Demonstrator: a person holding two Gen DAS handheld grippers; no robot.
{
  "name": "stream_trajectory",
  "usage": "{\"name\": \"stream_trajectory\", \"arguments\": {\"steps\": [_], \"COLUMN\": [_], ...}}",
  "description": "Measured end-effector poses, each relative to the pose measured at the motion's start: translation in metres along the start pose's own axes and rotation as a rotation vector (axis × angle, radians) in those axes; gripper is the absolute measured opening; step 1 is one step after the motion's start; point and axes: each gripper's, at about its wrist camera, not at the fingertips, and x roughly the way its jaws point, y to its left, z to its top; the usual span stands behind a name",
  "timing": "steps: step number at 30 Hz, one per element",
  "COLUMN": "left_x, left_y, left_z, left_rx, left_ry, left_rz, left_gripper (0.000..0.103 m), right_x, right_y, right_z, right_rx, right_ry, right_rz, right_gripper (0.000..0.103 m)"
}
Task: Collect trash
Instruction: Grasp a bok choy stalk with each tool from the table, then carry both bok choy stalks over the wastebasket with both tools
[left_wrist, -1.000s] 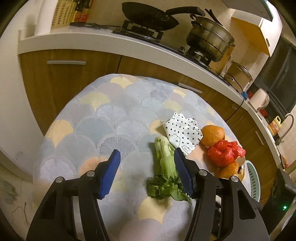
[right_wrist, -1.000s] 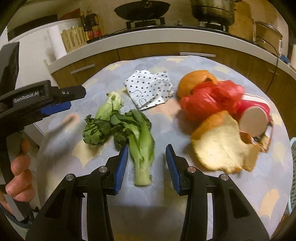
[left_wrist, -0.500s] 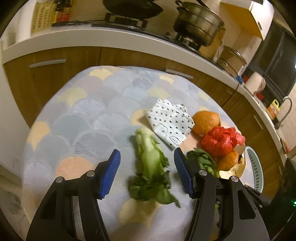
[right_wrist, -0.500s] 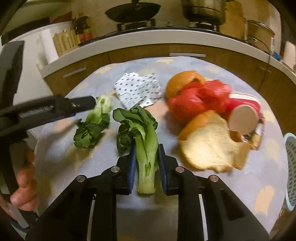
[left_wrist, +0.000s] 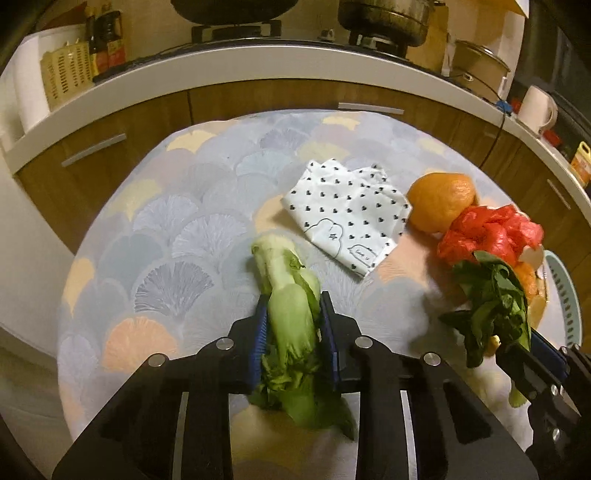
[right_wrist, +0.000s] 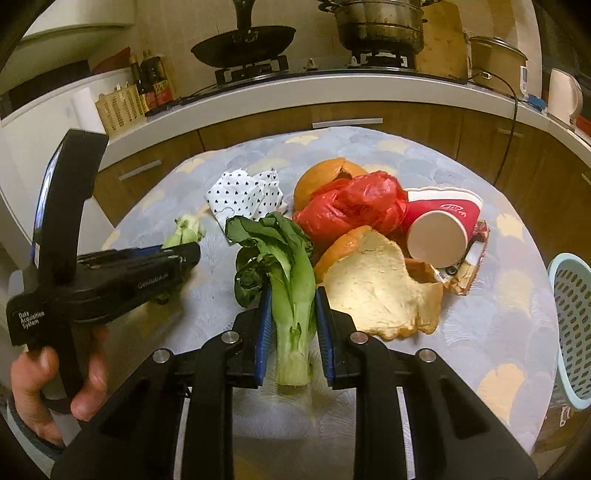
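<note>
Bok choy is what both your grippers carry now, 1 stalk each, and the move ahead turns on where the pale blue basket (right_wrist: 570, 332) lies from them: at the table's right edge, on the far side of your right gripper (right_wrist: 290, 314) from the left one. That right gripper is pinching its bok choy stalk (right_wrist: 291, 288) near the pale base, long axis running straight along the fingers, dark leaves pointing away from you toward the red plastic bag (right_wrist: 351, 210). Your left gripper (left_wrist: 290, 332) has just been closing and its blue pads now press on the second bok choy stalk (left_wrist: 288, 295), which also lies lengthwise between the fingers, but reversed, with the pale base pointing away and the leaves trailing back under the jaws. The right hand is plainly nearer the basket, so you would likely swing it right first. Your left load would have to cross over the orange peel (right_wrist: 380, 288) and the paper cup (right_wrist: 439, 229), so carry it high enough for the hanging leaves to pass above them.
</note>
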Motion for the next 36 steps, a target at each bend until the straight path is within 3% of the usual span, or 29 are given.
{"name": "stream_trajectory", "arguments": {"steps": [7, 16, 24, 28, 36], "left_x": [-0.025, -0.061, -0.077, -0.078, -0.076], "left_y": [-0.004, -0.046, -0.088, -0.113, -0.179], "left_z": [0.001, 0.006, 0.009, 0.012, 0.015], "left_rx": [-0.006, 0.069, 0.124, 0.154, 0.265], "left_ry": [-0.075, -0.148, -0.167, -0.148, -0.131], "left_rz": [-0.052, -0.141, -0.286, -0.394, -0.483], "left_gripper": [0.024, 0.024, 0.024, 0.024, 0.024], "right_x": [-0.017, -0.058, -0.091, -0.105, -0.134], "right_y": [-0.009, -0.039, -0.083, -0.108, -0.166], "right_z": [0.007, 0.023, 0.028, 0.025, 0.012], "right_rx": [0.028, 0.081, 0.164, 0.209, 0.305], "right_ry": [-0.043, -0.144, -0.205, -0.221, -0.258], "right_rz": [0.001, -0.056, -0.104, -0.145, -0.239], "right_gripper": [0.020, 0.020, 0.020, 0.020, 0.020]}}
